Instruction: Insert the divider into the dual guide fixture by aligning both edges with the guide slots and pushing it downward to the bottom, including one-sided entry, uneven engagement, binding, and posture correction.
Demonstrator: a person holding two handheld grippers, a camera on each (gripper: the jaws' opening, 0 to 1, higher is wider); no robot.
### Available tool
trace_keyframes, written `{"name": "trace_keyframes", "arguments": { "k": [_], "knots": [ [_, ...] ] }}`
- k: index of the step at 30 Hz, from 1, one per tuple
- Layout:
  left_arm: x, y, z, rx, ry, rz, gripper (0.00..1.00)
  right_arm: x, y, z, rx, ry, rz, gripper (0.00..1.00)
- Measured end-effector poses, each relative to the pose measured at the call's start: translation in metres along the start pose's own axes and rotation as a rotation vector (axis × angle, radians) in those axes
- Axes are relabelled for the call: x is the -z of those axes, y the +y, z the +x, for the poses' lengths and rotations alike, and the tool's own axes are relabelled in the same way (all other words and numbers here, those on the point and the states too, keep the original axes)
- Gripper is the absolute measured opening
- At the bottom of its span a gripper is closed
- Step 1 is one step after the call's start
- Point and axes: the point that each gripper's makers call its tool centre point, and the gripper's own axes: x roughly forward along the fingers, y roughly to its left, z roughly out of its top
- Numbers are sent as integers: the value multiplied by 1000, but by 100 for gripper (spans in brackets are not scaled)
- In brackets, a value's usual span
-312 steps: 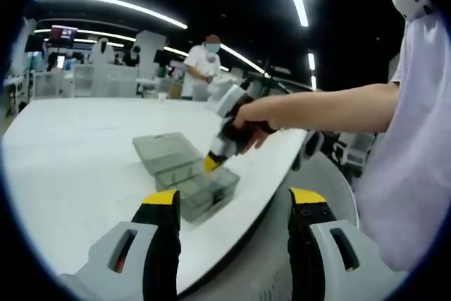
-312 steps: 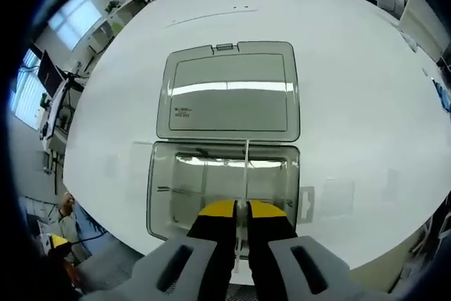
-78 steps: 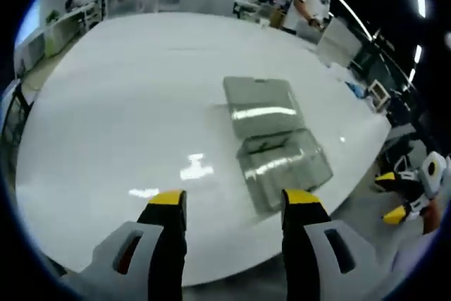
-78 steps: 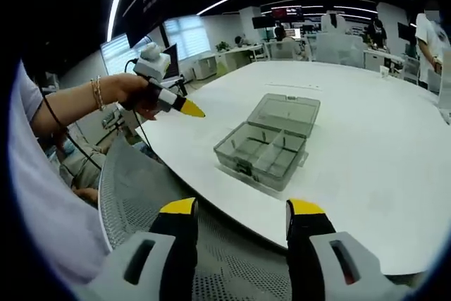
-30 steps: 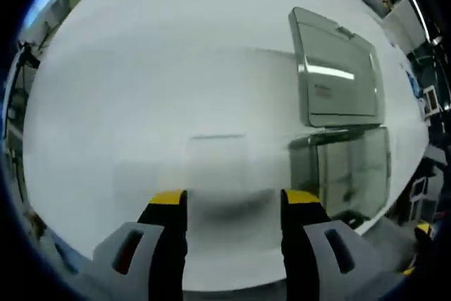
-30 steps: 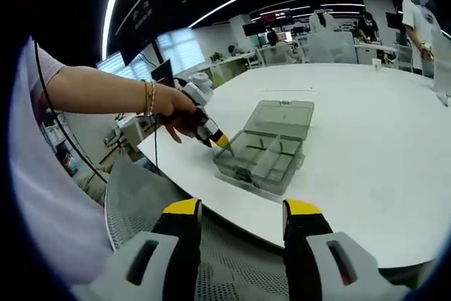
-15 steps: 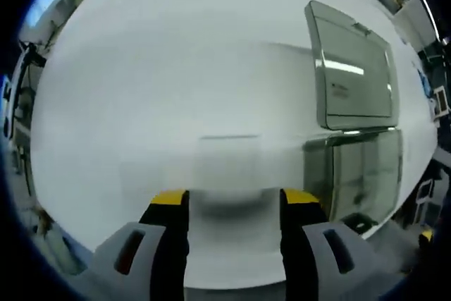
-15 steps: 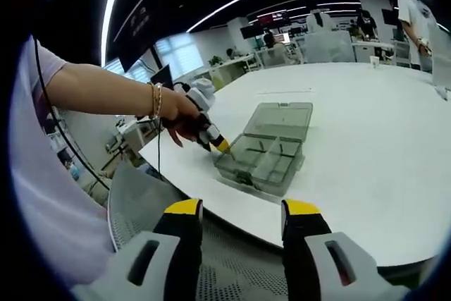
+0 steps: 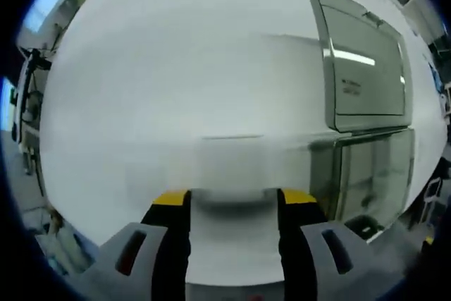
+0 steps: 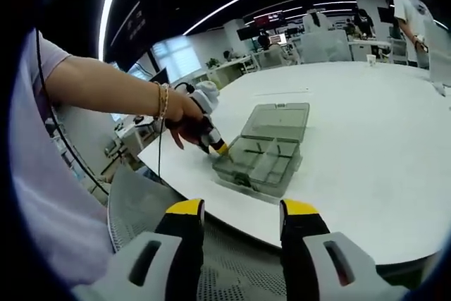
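A smoky clear plastic box lies open on the white table (image 9: 141, 68), its lid (image 9: 363, 61) flat behind the compartmented base (image 9: 370, 174). A clear flat divider (image 9: 229, 163) lies on the table left of the box. My left gripper (image 9: 232, 202) hovers low over it, open, one jaw on each side of the divider's near edge. In the right gripper view the box (image 10: 262, 158) sits near the table's edge, and the hand-held left gripper (image 10: 211, 139) points down beside the box's left side. My right gripper (image 10: 243, 211) stands open and empty, back from the table.
A grey mesh chair (image 10: 137, 206) sits below the table's near edge. The person's arm (image 10: 106, 89) reaches in from the left. Desks, screens and a standing person (image 10: 412, 5) fill the far room. Bare table (image 10: 373, 146) stretches right of the box.
The left gripper has come down close to the table beside the box, now straddling the flat divider. The right gripper has stayed back, open.
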Motion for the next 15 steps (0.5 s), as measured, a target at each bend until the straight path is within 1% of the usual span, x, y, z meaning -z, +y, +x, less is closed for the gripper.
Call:
{"name": "trace_keyframes", "arguments": {
  "k": [3,7,15],
  "knots": [
    [1,-1,1,0,9,11,49,0,0,0,-1,-2,10,38],
    [4,-3,2,1,39,22,50,0,-1,-1,-2,-3,23,37],
    [7,-2,0,-1,48,10,49,3,0,-2,0,6,31,35]
  ]
}}
